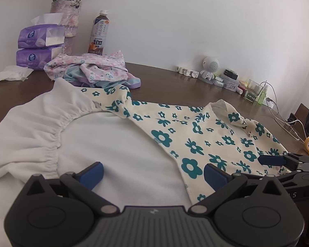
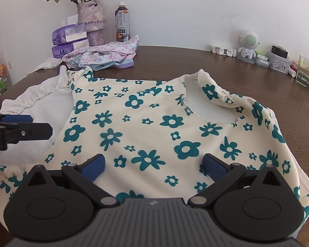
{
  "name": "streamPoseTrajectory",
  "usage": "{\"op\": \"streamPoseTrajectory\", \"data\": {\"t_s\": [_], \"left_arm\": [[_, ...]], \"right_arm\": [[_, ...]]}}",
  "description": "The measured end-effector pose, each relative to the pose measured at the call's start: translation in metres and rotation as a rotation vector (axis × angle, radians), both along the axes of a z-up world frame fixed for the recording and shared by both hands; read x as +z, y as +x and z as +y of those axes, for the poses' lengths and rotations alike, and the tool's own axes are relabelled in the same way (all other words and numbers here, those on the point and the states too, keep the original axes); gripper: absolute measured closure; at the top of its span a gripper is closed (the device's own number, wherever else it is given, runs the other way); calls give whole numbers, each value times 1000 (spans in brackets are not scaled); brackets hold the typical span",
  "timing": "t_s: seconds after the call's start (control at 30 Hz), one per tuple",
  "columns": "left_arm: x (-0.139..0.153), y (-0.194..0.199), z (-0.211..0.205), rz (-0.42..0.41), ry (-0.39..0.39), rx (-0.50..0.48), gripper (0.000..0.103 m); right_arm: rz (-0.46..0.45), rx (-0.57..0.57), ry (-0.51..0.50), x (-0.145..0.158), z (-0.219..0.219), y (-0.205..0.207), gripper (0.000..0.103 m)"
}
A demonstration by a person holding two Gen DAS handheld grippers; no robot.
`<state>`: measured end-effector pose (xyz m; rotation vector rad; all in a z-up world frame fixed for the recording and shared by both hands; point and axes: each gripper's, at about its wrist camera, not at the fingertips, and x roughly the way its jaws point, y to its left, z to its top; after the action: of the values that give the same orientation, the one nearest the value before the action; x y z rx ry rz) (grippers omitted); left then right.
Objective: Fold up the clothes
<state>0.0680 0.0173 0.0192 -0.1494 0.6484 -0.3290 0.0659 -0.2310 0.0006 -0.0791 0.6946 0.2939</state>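
Both grippers spread, holding nothing: right gripper (image 2: 153,167) over flowered top (image 2: 154,123), left gripper (image 1: 153,174) at its left edge, long axis running L-R.

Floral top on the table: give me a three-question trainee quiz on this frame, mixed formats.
1. True or false: the left gripper has its jaws shut on the floral top.
2. What stands directly behind the pile of clothes: A) bottle B) yellow mug C) glass?
3. Fill in: the top's inner side is plain ____.

Key: 1 false, both grippers open, right gripper too; 2 A; 3 white.
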Motion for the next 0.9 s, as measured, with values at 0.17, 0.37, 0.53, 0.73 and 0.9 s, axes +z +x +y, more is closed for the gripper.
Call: {"op": "streamPoseTrajectory", "data": {"t_s": [0.17, 0.37, 0.53, 0.73, 0.9], "left_arm": [[0, 0, 1, -2, -11, -1, 0], [0, 0, 1, -3, -14, -2, 0], [0, 0, 2, -3, -17, -3, 0], [0, 0, 2, -4, -20, -4, 0], [0, 1, 2, -4, -22, -5, 0]], "right_arm": [[0, 0, 0, 0, 0, 0, 1], [0, 0, 0, 0, 0, 0, 1], [0, 0, 0, 0, 0, 0, 1], [0, 0, 0, 0, 0, 0, 1], [0, 0, 0, -1, 0, 0, 1]]}}
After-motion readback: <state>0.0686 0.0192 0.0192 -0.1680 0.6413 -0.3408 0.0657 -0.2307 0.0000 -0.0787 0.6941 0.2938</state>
